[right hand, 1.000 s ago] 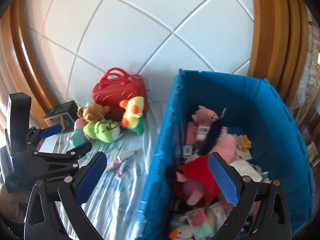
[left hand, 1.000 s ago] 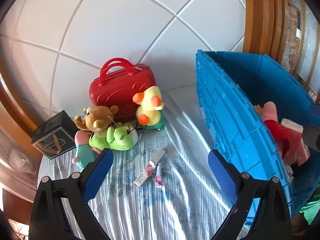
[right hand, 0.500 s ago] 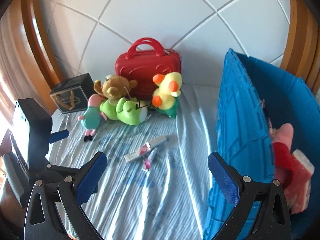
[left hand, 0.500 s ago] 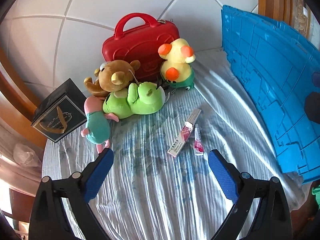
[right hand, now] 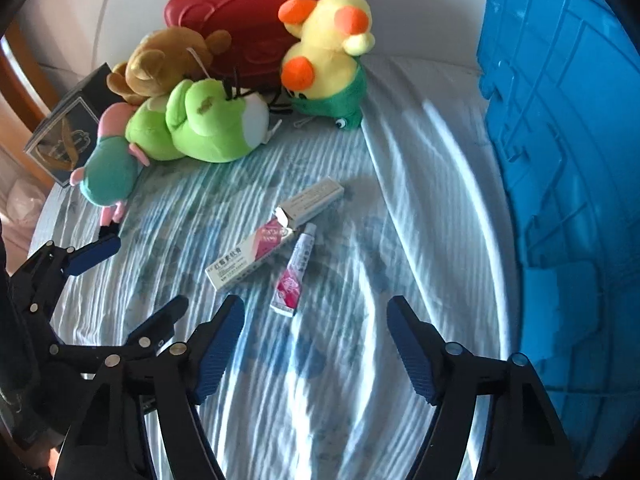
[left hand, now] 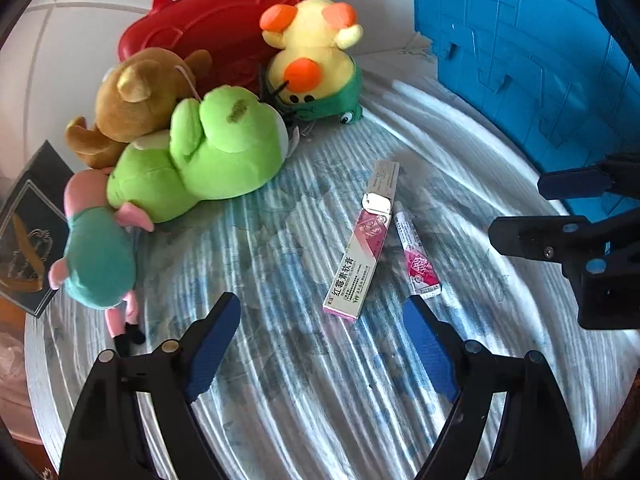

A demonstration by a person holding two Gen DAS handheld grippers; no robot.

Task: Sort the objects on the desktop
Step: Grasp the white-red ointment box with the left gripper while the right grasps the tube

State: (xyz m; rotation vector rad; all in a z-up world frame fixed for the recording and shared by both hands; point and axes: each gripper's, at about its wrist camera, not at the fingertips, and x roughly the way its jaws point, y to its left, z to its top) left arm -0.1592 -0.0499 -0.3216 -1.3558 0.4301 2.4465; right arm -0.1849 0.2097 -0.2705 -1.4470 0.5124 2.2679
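Your left gripper [left hand: 320, 340] closing on nothing, right gripper [right hand: 316, 342] too, tube [right hand: 293, 272] ahead, bare cloth [right hand: 420, 208] beside crate [right hand: 560, 160]

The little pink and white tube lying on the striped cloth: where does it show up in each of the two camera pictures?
Left wrist view: the tube lies right of centre, just right of the long box.
Right wrist view: the tube lies near the centre, below and right of the same box.
Shared landmark: the yellow duck plush, behind both, in front of the red case.
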